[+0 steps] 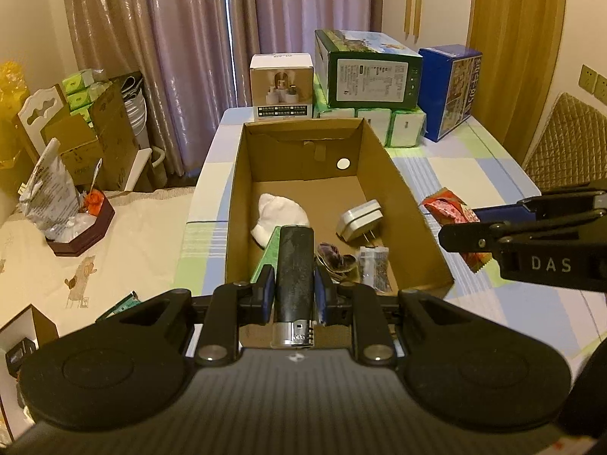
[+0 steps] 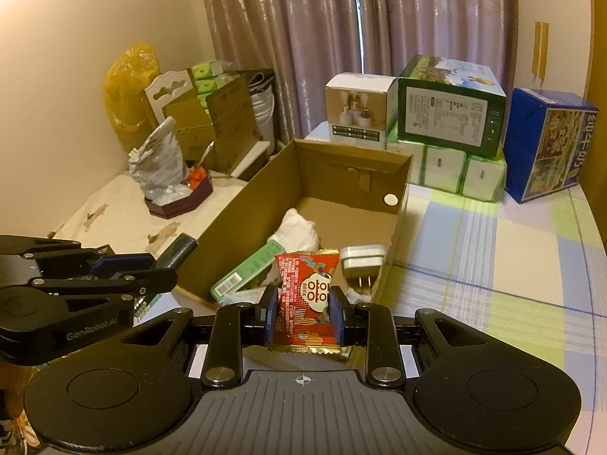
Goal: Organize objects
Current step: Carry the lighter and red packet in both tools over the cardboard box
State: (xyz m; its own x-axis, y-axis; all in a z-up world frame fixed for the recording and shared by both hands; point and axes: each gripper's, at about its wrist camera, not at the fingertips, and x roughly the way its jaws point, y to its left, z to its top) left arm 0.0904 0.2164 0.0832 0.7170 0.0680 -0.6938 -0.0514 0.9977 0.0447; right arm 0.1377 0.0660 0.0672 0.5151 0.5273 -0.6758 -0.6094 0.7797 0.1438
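Cardboard box [image 1: 402,204] sits on the table, by its left edge. Left gripper [image 1: 294,292] clamps black lighter [image 1: 295,265]; right gripper [image 2: 303,311] pinches red snack packet [image 2: 306,284]. Both over the near rim. Risk: grippers collide, or a short release lands outside.

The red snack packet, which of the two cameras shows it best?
The right wrist view: the red snack packet sits dead centre between the right tongs, its printed face and gold crimped edge plain to see. The left wrist view shows the packet only partly, off to the side, mostly hidden behind the right tongs.
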